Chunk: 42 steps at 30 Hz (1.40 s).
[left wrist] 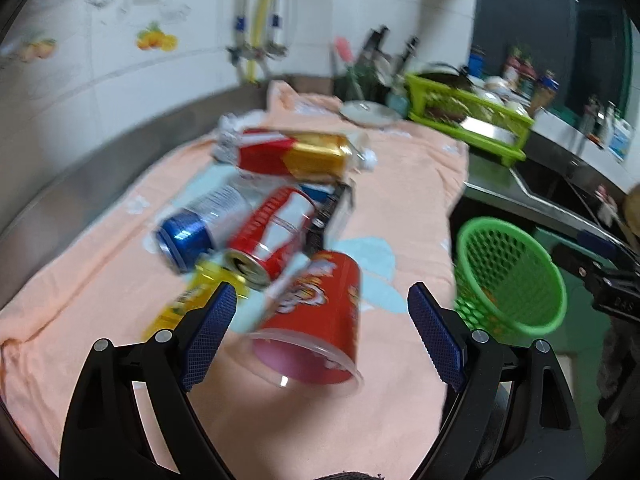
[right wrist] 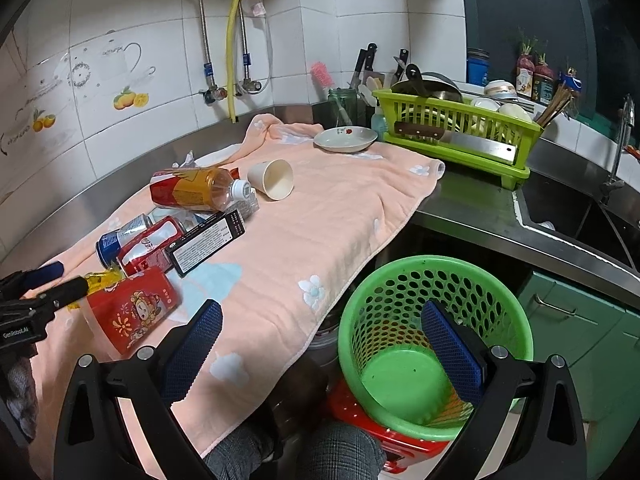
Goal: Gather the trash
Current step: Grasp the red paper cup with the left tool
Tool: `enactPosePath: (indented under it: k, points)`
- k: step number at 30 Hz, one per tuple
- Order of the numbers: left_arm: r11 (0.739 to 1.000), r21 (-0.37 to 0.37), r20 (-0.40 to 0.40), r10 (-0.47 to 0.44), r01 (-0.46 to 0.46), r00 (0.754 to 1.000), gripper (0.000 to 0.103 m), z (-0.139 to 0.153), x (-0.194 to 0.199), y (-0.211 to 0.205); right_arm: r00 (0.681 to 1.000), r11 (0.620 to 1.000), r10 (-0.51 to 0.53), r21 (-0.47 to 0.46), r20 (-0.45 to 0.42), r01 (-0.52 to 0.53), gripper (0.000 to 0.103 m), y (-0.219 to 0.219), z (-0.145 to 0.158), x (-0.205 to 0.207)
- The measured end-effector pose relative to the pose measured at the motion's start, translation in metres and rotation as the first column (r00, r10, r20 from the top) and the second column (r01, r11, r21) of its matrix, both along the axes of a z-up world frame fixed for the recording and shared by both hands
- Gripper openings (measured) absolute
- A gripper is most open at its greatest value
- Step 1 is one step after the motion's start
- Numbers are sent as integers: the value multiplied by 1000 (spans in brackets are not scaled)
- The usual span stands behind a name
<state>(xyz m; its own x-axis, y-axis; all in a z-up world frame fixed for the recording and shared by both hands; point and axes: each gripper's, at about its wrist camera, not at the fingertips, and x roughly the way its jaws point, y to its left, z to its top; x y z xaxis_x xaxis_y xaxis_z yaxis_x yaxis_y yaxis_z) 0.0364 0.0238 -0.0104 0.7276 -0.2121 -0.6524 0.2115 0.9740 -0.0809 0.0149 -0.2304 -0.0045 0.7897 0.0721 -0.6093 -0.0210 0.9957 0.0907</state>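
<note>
Trash, that's the game here, and the left hand-held gripper [left wrist: 320, 320] hangs jaws wide apart over the red cup [left wrist: 316, 320], which lies on its side on the peach towel [left wrist: 408, 216] covering the desk, nothing clamped yet. To do it well, I'd say straddle the cup's body squarely and close gently; it looks thin-walled and could crush or roll. The right hand-held gripper [right wrist: 320, 344] is spread open and empty, above the green basket [right wrist: 436, 280] beside the desk. Cans [left wrist: 260, 248] and a bottle [left wrist: 296, 156] wait beyond.
</note>
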Motion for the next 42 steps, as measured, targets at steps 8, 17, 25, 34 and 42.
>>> enactPosePath:
  k: [8,17,25,34,42]
  points:
    - [992,89,-107,-79,89,991,86,-23,29,-21,1000,1000,23,1,-19,-23,97,3,-6,15]
    - [980,158,-218,-82,118,973,81,-44,48,-20,994,994,109,-15,-33,-109,97,17,-5,41]
    - [969,197,-275,-93,151,957,72,-59,60,-25,985,986,164,-30,-52,-165,97,31,-7,63]
    - [953,253,-243,-107,169,964,71,-62,56,-34,968,969,243,-27,-66,-246,97,46,-7,90]
    - [959,229,-251,-106,165,962,70,-63,60,-32,957,958,282,-36,-71,-285,97,55,-6,104]
